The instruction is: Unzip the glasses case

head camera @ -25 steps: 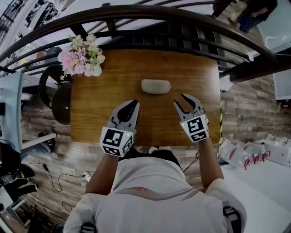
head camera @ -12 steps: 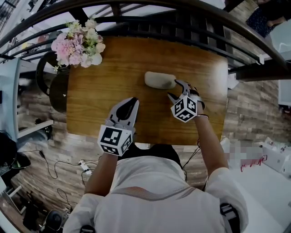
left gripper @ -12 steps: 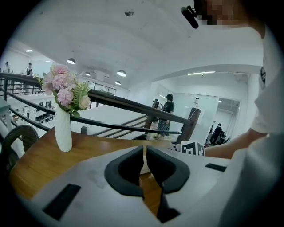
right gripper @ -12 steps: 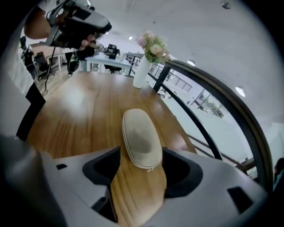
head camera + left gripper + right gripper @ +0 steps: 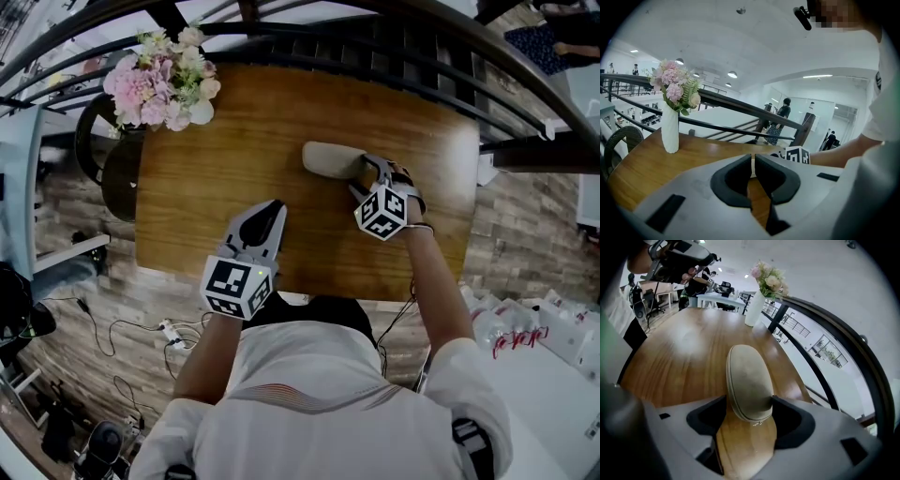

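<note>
A beige oval glasses case (image 5: 330,159) lies zipped on the wooden table (image 5: 225,150). My right gripper (image 5: 366,174) points down at its right end. In the right gripper view the case's (image 5: 746,378) near end sits between the wide jaws of that gripper (image 5: 749,402). These jaws have just been opening and do not clamp the case. A small zipper pull (image 5: 757,423) shows at the case's near tip. My left gripper (image 5: 273,210) hovers over the table's near side, shut with nothing in it, and in its own view the left gripper (image 5: 753,163) shows its pads meeting.
A white vase of pink flowers (image 5: 165,79) stands at the table's far left corner. A dark curved railing (image 5: 394,47) runs behind the table. A round dark chair (image 5: 117,173) stands off the left edge. Cables lie on the wooden floor (image 5: 122,328).
My right gripper has come down and forward from the near side to the case's right end, rolling and opening its jaws wide. My left gripper has sunk slightly and stays shut.
</note>
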A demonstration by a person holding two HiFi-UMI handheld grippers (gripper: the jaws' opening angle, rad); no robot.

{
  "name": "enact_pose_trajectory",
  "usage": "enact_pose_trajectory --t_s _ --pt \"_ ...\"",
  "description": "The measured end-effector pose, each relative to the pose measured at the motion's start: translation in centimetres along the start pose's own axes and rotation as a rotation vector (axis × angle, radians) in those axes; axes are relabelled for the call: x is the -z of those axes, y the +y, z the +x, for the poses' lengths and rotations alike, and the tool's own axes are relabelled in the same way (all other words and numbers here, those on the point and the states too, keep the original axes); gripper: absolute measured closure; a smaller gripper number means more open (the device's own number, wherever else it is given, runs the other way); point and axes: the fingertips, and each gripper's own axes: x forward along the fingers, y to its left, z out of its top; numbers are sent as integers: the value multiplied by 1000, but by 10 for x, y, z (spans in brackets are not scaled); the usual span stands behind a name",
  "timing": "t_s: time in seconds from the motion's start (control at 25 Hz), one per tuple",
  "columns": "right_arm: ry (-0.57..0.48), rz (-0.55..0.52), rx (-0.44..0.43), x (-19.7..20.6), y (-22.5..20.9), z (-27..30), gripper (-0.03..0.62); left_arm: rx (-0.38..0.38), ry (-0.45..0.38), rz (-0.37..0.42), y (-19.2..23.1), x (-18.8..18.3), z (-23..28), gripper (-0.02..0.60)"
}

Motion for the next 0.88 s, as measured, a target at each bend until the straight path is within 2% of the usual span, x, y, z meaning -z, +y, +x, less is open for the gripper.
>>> enact_pose_trajectory --t_s 0.48,0.88 --pt "3 -9 8 -2 -11 5 256 12 31 -1 -2 7 5 549" --pt "-131 79 48 -24 -3 -18 272 8 37 0 4 8 5 549"
